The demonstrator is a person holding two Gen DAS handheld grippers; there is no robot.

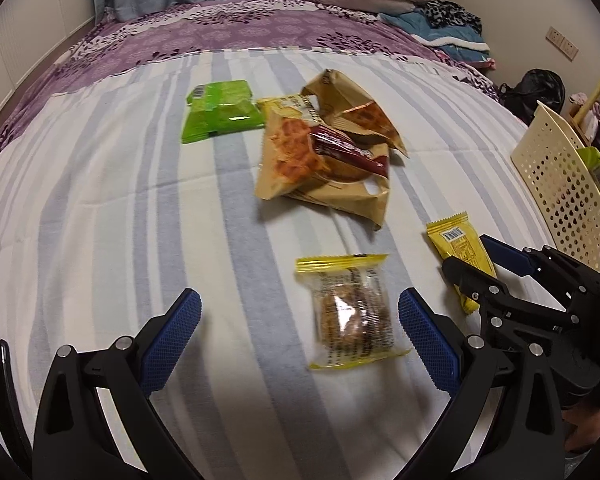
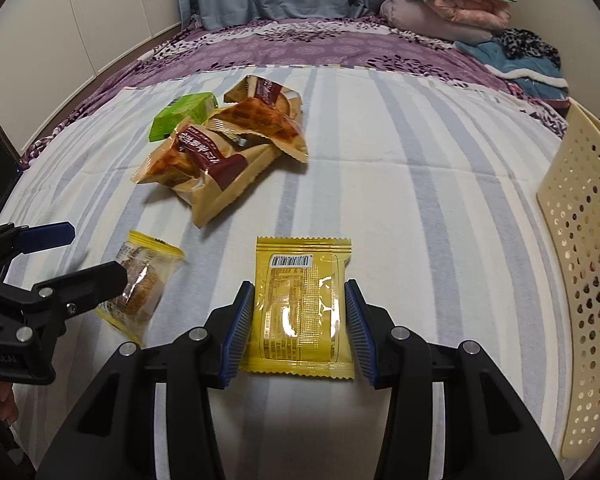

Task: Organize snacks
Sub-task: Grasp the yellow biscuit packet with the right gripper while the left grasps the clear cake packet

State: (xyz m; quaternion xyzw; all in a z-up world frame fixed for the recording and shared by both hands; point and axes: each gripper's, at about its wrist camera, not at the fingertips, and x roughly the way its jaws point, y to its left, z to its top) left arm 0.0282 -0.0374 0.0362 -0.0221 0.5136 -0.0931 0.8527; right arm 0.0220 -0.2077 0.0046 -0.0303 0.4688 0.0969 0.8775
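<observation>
On the striped sheet, my right gripper (image 2: 300, 320) is shut on a flat yellow snack packet (image 2: 304, 308), a blue pad against each long side. The left wrist view shows this gripper (image 1: 470, 258) low at the right, over the same yellow packet (image 1: 458, 244). My left gripper (image 1: 300, 344) is open wide. A clear cookie packet with yellow ends (image 1: 352, 312) lies between its fingers, nearer the right one, and neither pad touches it. In the right wrist view, the left gripper (image 2: 92, 254) hangs over that cookie packet (image 2: 140, 284).
Several brown waffle packets (image 1: 324, 152) (image 2: 228, 160) lie heaped mid-bed beside a green packet (image 1: 220, 112) (image 2: 182, 114). A cream perforated basket (image 1: 560, 192) (image 2: 580, 280) stands at the right edge. Folded quilts (image 2: 448, 4) are stacked at the far end.
</observation>
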